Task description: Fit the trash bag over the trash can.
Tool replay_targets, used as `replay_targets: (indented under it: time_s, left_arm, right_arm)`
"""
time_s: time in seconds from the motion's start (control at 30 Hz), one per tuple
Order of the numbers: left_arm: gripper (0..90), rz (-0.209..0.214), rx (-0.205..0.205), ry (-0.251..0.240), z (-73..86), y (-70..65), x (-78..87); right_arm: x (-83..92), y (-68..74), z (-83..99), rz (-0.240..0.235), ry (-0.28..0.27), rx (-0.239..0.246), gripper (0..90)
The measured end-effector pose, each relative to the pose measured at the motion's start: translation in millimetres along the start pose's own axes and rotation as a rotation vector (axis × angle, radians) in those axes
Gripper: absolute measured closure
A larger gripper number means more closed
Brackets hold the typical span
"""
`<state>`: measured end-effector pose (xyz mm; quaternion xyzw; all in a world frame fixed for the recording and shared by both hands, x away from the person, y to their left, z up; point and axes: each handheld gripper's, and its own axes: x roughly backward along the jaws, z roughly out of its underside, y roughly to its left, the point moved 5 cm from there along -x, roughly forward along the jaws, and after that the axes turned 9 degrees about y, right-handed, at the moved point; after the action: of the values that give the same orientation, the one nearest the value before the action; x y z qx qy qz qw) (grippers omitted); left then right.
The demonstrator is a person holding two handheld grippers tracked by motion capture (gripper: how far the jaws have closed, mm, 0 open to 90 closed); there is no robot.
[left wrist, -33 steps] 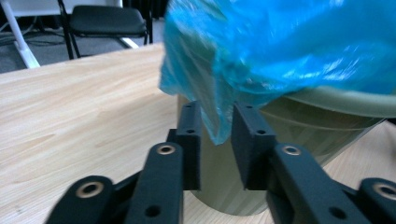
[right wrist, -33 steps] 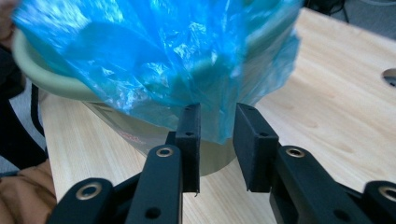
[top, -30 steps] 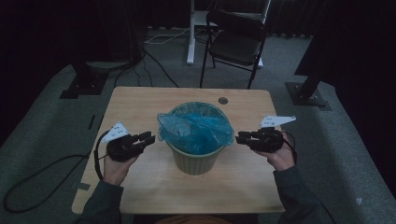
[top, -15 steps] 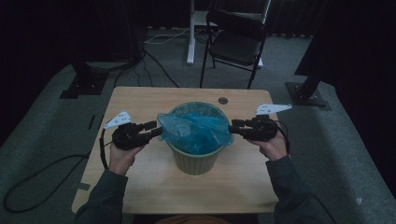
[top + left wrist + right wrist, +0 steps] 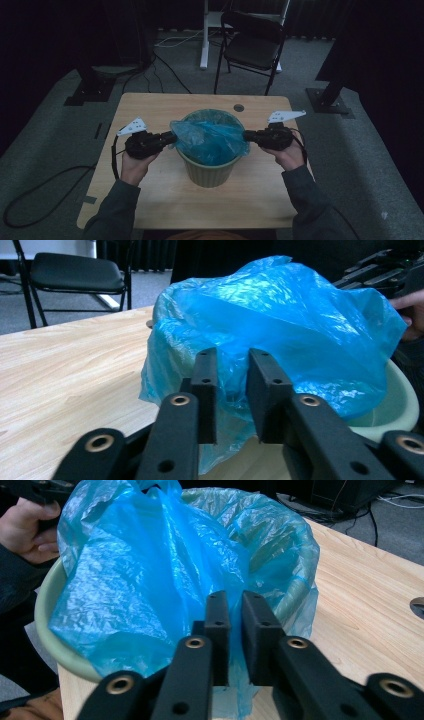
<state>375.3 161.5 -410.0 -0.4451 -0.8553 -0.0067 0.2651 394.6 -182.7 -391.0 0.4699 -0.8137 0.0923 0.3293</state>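
Both sets of fingers have just been closing and now pinch the blue bag (image 5: 210, 140), which lines the green bin (image 5: 207, 172) mid-table (image 5: 150, 200): left gripper (image 5: 167, 138) on one edge, right gripper (image 5: 248, 135) opposite. Grip firmly and draw the film evenly outward, keeping it from tearing or tipping the bin.

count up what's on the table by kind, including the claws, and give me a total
Bins: 1
Blue bags: 1
Claws, left and right, each pinching the bag's edge: 2
Total: 4
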Motion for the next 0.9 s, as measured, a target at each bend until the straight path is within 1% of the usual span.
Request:
replay_targets:
  time_s: [0.07, 0.17, 0.23, 0.33, 0.43, 0.47, 0.5, 0.6, 0.7, 0.8, 0.87, 0.9]
  left_arm:
    - [82.8, -0.003, -0.004, -0.006, 1.0, -1.3, 2.4]
    - [85.5, -0.007, -0.011, -0.01, 3.5, -4.0, 7.0]
    - [86.0, -0.009, -0.013, -0.013, 4.4, -5.1, 8.8]
    - [86.4, -0.012, -0.021, -0.018, 8.4, -9.8, 15.6]
    - [86.6, -0.01, -0.024, -0.016, 12.5, -13.1, 19.4]
    - [87.0, -0.01, -0.024, -0.016, 12.5, -13.1, 19.4]
    - [87.1, -0.009, -0.027, -0.009, 16.8, -15.5, 20.1]
    - [87.1, -0.004, -0.022, -0.007, 21.5, -18.0, 19.4]
    - [87.1, 0.0, -0.024, 0.01, 30.4, -21.6, 16.6]
    - [87.2, 0.001, -0.024, 0.022, 33.2, -22.3, 14.8]
    - [87.2, 0.005, -0.028, 0.038, 34.6, -22.8, 11.1]
    - [87.2, 0.005, -0.028, 0.038, 34.6, -22.8, 11.1]
  right_arm:
    - [2.1, 1.0, 1.3, -0.007, -0.005, 0.001, 86.7]
    - [5.6, 3.5, 4.0, -0.019, -0.014, 0.0, 87.7]
    - [6.6, 4.9, 5.3, -0.027, -0.017, -0.004, 87.8]
    - [8.7, 10.8, 13.1, -0.047, -0.011, 0.002, 87.8]
    - [9.3, 13.4, 16.7, -0.053, -0.005, 0.004, 87.8]
    - [9.3, 13.4, 16.7, -0.053, -0.005, 0.004, 87.8]
    - [11.4, 17.5, 22.6, -0.066, 0.001, 0.009, 87.7]
    - [12.3, 19.3, 25.7, -0.075, 0.007, 0.016, 87.6]
    - [12.2, 23.8, 32.1, -0.089, 0.027, 0.027, 87.7]
    - [11.1, 26.1, 35.6, -0.097, 0.041, 0.035, 87.7]
    - [8.1, 29.3, 39.2, -0.111, 0.067, 0.049, 87.7]
    - [8.1, 29.3, 39.2, -0.111, 0.067, 0.049, 87.7]
